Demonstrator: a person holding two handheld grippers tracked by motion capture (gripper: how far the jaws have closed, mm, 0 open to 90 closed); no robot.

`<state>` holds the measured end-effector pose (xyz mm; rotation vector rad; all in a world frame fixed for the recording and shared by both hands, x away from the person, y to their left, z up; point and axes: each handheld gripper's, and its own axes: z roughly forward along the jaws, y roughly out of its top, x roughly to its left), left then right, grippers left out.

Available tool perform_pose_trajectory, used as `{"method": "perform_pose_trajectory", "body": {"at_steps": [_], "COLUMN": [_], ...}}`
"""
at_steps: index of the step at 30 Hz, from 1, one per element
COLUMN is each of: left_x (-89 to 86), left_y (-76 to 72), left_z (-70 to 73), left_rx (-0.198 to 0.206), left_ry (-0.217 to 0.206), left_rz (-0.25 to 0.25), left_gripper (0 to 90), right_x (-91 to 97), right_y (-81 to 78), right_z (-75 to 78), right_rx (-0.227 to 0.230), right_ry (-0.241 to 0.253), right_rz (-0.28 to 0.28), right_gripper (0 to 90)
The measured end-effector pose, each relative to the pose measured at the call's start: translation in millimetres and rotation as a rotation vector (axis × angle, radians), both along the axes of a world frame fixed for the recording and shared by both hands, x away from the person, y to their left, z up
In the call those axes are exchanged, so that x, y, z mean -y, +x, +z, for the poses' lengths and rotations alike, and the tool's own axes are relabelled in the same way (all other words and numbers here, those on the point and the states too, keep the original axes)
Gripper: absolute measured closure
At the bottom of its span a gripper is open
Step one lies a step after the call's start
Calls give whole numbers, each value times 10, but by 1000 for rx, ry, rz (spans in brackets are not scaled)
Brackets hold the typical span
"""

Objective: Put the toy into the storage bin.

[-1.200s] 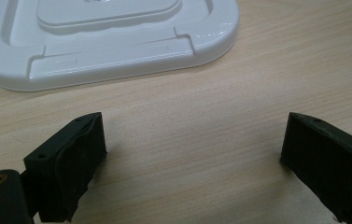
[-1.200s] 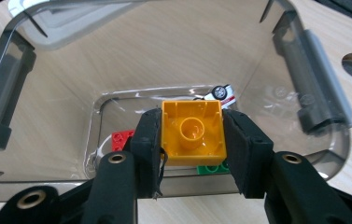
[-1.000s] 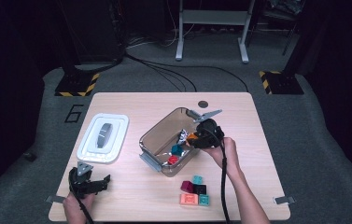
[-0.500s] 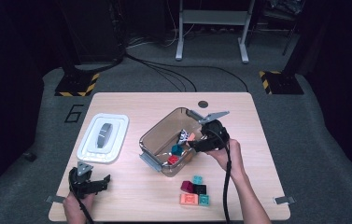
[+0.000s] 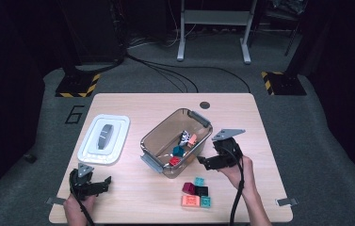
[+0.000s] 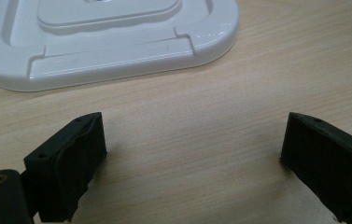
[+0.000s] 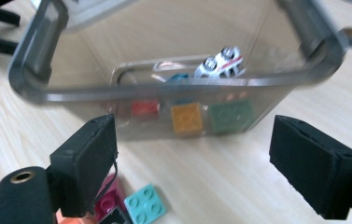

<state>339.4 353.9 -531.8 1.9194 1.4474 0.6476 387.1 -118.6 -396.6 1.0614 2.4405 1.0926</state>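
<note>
Since the earlier frame my right gripper (image 5: pixel 204 163) has pulled back out of the clear bin (image 5: pixel 152 141) to its outer side; its jaws have just been opening and stand spread, nothing between them. Just below them: loose bricks (image 5: pixel 195 192) on the surface (image 5: pixel 269 141). Straight ahead of them, the bin wall, with bricks and a toy car (image 7: pixel 220 63) inside. Left gripper (image 5: pixel 100 183) hasn't budged, jaws spread and empty, white lid (image 6: pixel 117 42) beyond them.

"6" on floor mat (image 5: pixel 74 114) (left of table)
</note>
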Motion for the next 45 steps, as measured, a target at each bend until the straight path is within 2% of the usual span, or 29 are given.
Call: {"method": "perform_pose_trajectory", "body": {"at_steps": [8, 9, 11, 15, 20, 24, 27, 29, 35, 37, 38, 43, 45], "left_x": [0, 0, 0, -1, 0, -1, -1, -1, -1, 0, -1, 0, -1], "left_y": [0, 0, 0, 0, 1, 1, 1, 1, 1, 0, 1, 0, 0], "left_z": [0, 0, 0, 0, 0, 0, 0, 0, -1, 0, 0, 0, 0], "left_rx": [0, 0, 0, 0, 0, 0, 0, 0, 0, 0, 0, 0, 0], "left_ry": [0, 0, 0, 0, -1, 0, 0, -1, -1, 0, 0, 0, 0], "left_rz": [0, 0, 0, 0, 0, 0, 0, 0, 0, 0, 0, 0, 0], "left_gripper": [64, 64, 64, 64, 64, 64, 64, 65, 64, 64, 64, 65, 65], "right_x": [34, 35, 31, -7, -53, -101, -95, -106, -59, -83, -104, -192, -173], "right_y": [-131, -152, -157, -164, -138, -106, -78, -63, -53, -77, -91, -100, -86], "right_z": [-397, -477, -563, -769, -911, -948, -950, -958, -940, -918, -914, -974, -978], "right_rx": [-56, -75, -81, -129, -156, -173, -172, -167, -153, -143, -153, -172, -171], "right_ry": [-7, -4, -14, -27, -27, -64, -57, -91, -50, -34, -31, -76, -65], "right_rz": [-8, -15, -15, -19, -11, -2, 2, -23, -18, 20, 22, 52, 46], "right_gripper": [143, 144, 145, 155, 212, 334, 402, 422, 413, 405, 405, 403, 417]}}
